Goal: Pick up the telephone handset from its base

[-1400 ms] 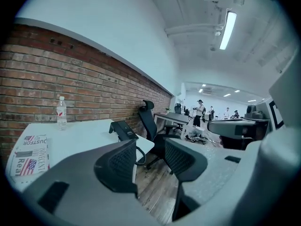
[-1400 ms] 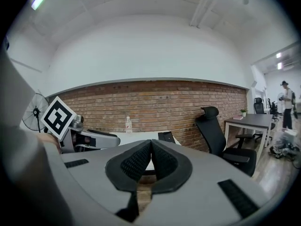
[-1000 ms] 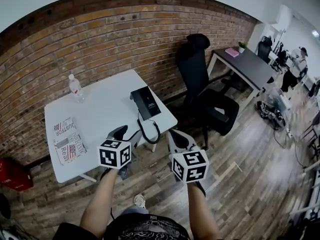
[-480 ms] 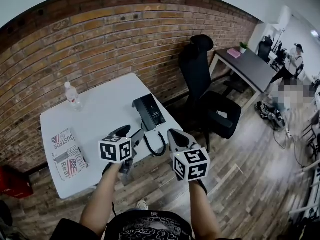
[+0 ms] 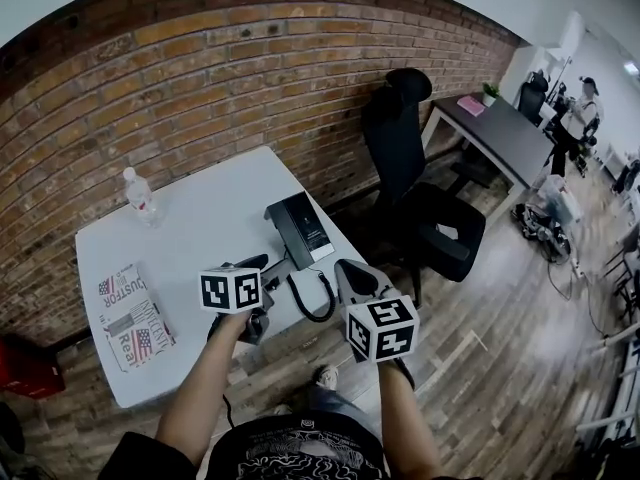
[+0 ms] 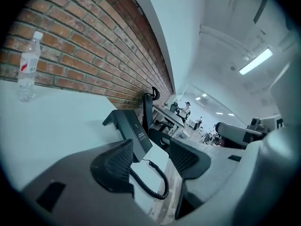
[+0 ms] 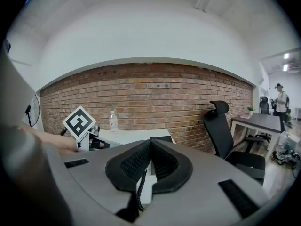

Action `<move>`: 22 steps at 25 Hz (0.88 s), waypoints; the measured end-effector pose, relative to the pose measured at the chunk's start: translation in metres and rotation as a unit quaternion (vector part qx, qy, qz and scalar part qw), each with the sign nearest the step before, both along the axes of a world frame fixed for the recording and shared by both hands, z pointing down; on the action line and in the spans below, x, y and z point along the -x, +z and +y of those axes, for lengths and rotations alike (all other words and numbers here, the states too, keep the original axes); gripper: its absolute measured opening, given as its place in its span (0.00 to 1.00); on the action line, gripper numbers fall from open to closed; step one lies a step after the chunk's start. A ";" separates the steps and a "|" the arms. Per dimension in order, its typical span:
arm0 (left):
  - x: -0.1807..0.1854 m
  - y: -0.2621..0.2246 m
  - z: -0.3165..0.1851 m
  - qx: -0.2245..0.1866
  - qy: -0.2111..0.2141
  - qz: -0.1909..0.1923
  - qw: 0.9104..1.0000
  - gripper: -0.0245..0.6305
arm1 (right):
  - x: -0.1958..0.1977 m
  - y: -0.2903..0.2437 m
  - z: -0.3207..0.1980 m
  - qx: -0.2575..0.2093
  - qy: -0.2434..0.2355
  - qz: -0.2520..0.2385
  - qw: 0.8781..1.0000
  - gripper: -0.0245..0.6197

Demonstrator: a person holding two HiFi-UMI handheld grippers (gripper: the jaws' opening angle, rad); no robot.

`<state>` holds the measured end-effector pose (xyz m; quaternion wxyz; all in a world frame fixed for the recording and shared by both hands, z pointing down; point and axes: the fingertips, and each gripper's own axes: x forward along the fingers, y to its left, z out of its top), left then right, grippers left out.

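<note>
A black desk telephone sits near the right end of the white table, and its coiled cord hangs in a loop over the front edge. The handset seems to rest on the base; I cannot make it out separately. My left gripper is open, just short of the phone's near end, with nothing between its jaws. In the left gripper view the telephone and cord lie straight ahead of the left gripper. My right gripper hangs off the table's front right, shut and empty, its right gripper pads meeting.
A water bottle stands at the table's back left and a newspaper lies at the front left. A black office chair is right of the table, with a dark desk and a person beyond. A brick wall backs the table.
The left gripper has moved forward over the table edge toward the phone's near end. The right gripper has kept its place and stayed shut.
</note>
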<state>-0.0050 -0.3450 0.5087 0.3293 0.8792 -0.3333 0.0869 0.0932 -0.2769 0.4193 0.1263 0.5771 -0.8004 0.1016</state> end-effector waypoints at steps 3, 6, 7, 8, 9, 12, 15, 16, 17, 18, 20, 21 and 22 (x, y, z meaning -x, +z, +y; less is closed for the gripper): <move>-0.002 0.009 -0.011 0.012 0.002 0.011 1.000 0.40 | -0.002 0.005 -0.012 0.004 -0.007 -0.003 1.000 0.04; -0.004 0.018 -0.025 0.029 0.001 0.021 0.999 0.40 | -0.005 0.009 -0.028 0.005 -0.015 -0.004 1.000 0.04; -0.004 0.021 -0.030 0.033 0.000 0.021 0.999 0.40 | -0.005 0.010 -0.034 0.006 -0.019 -0.004 1.000 0.04; -0.004 0.025 -0.034 0.037 0.000 0.022 0.999 0.40 | -0.005 0.012 -0.039 0.007 -0.024 -0.004 1.000 0.04; -0.005 0.029 -0.038 0.040 0.001 0.025 0.999 0.40 | -0.006 0.013 -0.045 0.009 -0.028 -0.004 1.000 0.04; -0.008 0.037 -0.050 0.052 0.005 0.049 0.997 0.39 | -0.008 0.015 -0.061 0.012 -0.039 -0.002 0.999 0.04; -0.009 0.049 -0.064 0.071 -0.001 0.069 0.995 0.38 | -0.012 0.018 -0.077 0.015 -0.050 0.004 0.999 0.04; -0.010 0.053 -0.069 0.080 -0.003 0.075 0.994 0.38 | -0.013 0.020 -0.081 0.017 -0.054 0.005 0.998 0.04; -0.010 0.058 -0.073 0.089 -0.005 0.079 0.993 0.38 | -0.015 0.022 -0.085 0.020 -0.057 0.005 0.998 0.04; -0.011 0.063 -0.076 0.096 -0.005 0.084 0.992 0.38 | -0.016 0.023 -0.089 0.022 -0.061 0.003 0.998 0.04; -0.014 0.071 -0.083 0.110 -0.004 0.094 0.989 0.38 | -0.018 0.027 -0.098 0.027 -0.067 0.002 0.997 0.04; -0.015 0.074 -0.086 0.116 -0.003 0.100 0.988 0.38 | -0.019 0.028 -0.102 0.028 -0.071 0.003 0.997 0.04; -0.016 0.077 -0.089 0.122 -0.003 0.105 0.987 0.38 | -0.021 0.030 -0.106 0.030 -0.075 0.006 0.997 0.04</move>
